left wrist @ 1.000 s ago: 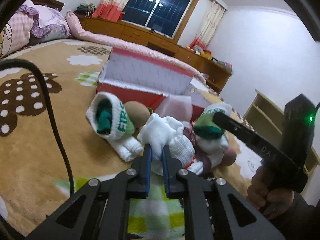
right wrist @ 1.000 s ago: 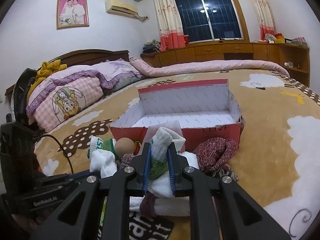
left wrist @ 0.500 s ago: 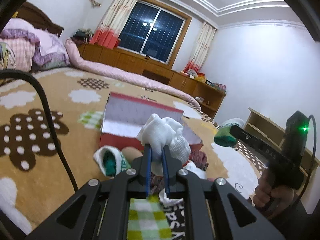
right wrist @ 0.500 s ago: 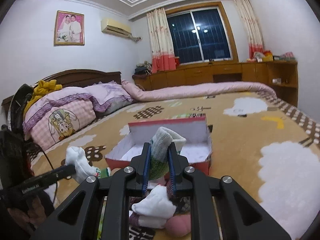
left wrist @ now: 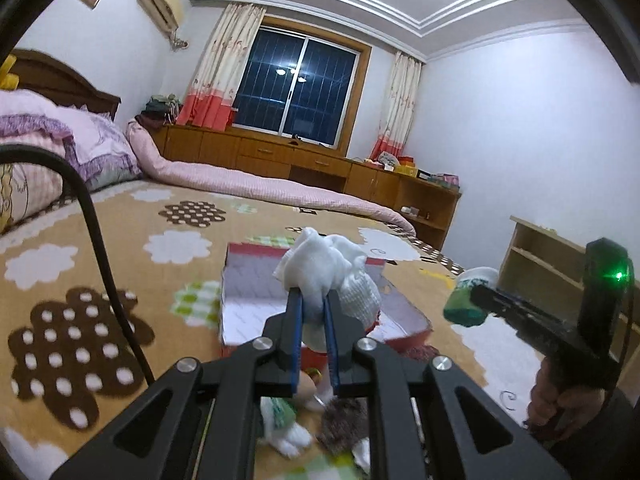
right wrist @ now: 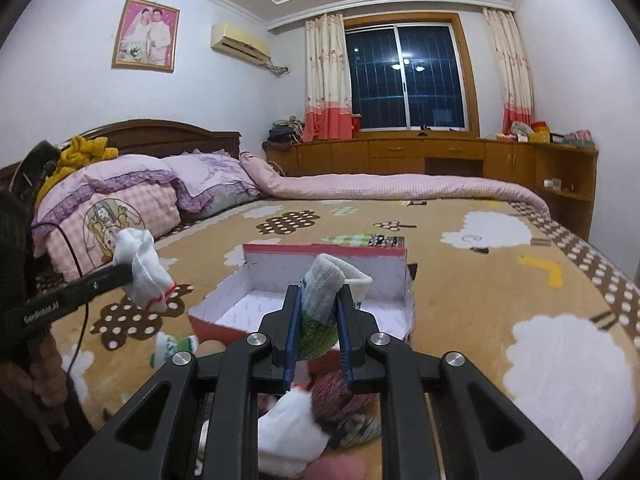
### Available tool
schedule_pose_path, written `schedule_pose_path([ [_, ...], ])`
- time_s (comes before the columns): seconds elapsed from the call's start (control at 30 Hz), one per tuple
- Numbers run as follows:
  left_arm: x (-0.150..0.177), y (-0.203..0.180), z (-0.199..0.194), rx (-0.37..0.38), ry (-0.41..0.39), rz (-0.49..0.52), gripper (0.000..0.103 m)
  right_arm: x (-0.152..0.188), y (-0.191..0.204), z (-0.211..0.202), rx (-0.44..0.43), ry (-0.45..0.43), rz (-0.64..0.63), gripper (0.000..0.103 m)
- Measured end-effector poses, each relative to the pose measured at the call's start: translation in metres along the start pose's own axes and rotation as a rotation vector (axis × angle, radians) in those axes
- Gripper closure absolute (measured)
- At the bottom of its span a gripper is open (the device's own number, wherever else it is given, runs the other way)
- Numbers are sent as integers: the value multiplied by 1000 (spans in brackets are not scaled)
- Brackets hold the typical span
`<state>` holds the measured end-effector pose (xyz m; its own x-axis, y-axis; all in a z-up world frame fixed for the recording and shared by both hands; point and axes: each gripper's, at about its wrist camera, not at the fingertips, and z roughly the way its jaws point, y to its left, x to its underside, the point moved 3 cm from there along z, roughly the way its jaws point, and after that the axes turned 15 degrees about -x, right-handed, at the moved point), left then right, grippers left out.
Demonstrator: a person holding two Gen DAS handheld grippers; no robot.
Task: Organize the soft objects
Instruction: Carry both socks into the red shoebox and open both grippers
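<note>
1. Your left hand-held gripper [left wrist: 313, 305] is clamped on the white sock [left wrist: 320, 268] by a bunched edge above the red box [left wrist: 240, 280]; it could slip.
2. Your right hand-held gripper [right wrist: 319, 307], pinching the green-striped sock [right wrist: 324, 296], might drop it short onto the bed [right wrist: 500, 280].

I've got a bunched white sock [left wrist: 320, 272] pinched up in the air in my left fingers, and a white sock with a green band [right wrist: 320, 300] in my right, both hanging above the open red box [right wrist: 312, 312] with its white lining on the bed. Below them there's a loose pile: another white-green sock [right wrist: 174, 347], a maroon knit one [right wrist: 336, 394], a white one [right wrist: 288, 436].
</note>
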<state>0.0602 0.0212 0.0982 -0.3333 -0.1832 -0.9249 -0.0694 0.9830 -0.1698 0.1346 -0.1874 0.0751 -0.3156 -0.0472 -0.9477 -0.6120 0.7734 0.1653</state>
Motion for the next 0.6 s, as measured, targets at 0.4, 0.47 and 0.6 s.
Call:
schedule_pose_path([
  [0.4, -14, 9, 98, -111, 113, 88, 93, -8, -56, 77, 58, 175, -17, 85],
  [0.47, -8, 12, 117, -134, 166, 99, 92, -5, -68, 90, 43, 200, 42, 85],
  [0.6, 10, 18, 158, -140, 276, 103, 92, 8, -80, 113, 72, 272, 62, 85],
])
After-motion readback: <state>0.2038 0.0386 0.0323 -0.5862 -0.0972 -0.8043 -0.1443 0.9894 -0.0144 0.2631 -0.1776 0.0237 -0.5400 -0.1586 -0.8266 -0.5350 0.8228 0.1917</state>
